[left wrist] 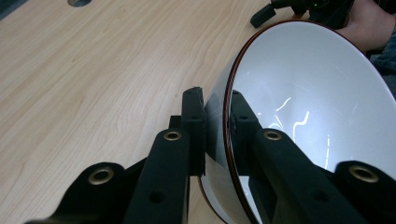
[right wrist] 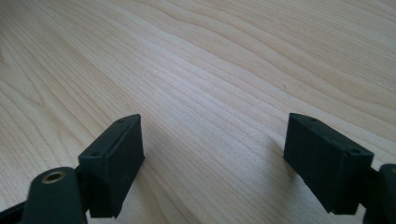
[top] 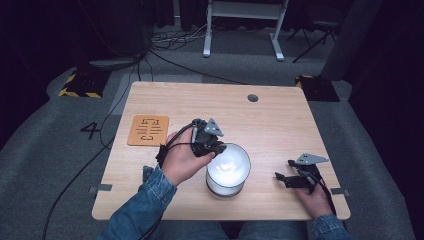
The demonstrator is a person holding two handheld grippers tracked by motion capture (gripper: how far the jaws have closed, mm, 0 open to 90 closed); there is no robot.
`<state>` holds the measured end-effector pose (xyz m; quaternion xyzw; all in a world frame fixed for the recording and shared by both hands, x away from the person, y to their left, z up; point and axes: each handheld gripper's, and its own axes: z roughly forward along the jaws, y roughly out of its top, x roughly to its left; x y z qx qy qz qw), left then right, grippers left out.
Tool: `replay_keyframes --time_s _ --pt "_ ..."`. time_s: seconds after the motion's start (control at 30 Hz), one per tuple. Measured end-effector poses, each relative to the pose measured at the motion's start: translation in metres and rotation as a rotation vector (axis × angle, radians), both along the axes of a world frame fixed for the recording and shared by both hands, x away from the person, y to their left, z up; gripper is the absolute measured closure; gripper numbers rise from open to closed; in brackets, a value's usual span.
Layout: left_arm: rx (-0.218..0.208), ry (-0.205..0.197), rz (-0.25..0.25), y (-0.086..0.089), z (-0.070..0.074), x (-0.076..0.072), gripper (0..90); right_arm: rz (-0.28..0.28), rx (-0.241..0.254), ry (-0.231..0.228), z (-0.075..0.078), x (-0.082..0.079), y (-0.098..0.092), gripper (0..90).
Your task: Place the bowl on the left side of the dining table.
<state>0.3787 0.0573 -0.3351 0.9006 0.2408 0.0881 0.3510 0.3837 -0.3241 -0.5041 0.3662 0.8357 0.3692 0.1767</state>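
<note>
bowl [left wrist: 308,93] rim sat clamped between left gripper [left wrist: 217,116] jaws, one pad inside, one outside; bowl was near table [top: 280,120] front edge, centre. right gripper [right wrist: 212,154] rested by front right corner, jaws apart, nothing between.

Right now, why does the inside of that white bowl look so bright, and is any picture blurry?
High view: the bowl glares white under overhead light against dim surroundings. Left gripper view: streaky reflections inside the bowl; near black claw parts soft. Right gripper view: wood grain of the table sharp, evenly lit.
</note>
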Motion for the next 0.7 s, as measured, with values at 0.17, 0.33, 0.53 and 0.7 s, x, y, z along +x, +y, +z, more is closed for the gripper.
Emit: replay_keyframes --time_s 0.17,0.33,0.53,0.7 --pt "-0.021 -0.011 0.034 0.002 0.003 0.004 80.8 -0.002 0.000 0.001 0.000 0.000 0.000 20.1" --pt "-0.031 0.010 0.059 0.009 0.005 0.012 80.8 0.000 0.000 0.000 0.000 0.000 0.000 20.1" --pt "-0.060 0.010 0.150 0.024 0.006 0.025 80.7 -0.001 0.000 -0.001 0.000 0.001 0.001 20.1" --pt "-0.072 -0.004 0.241 0.041 0.008 0.036 80.7 0.000 0.000 0.000 0.000 0.001 0.001 20.1"
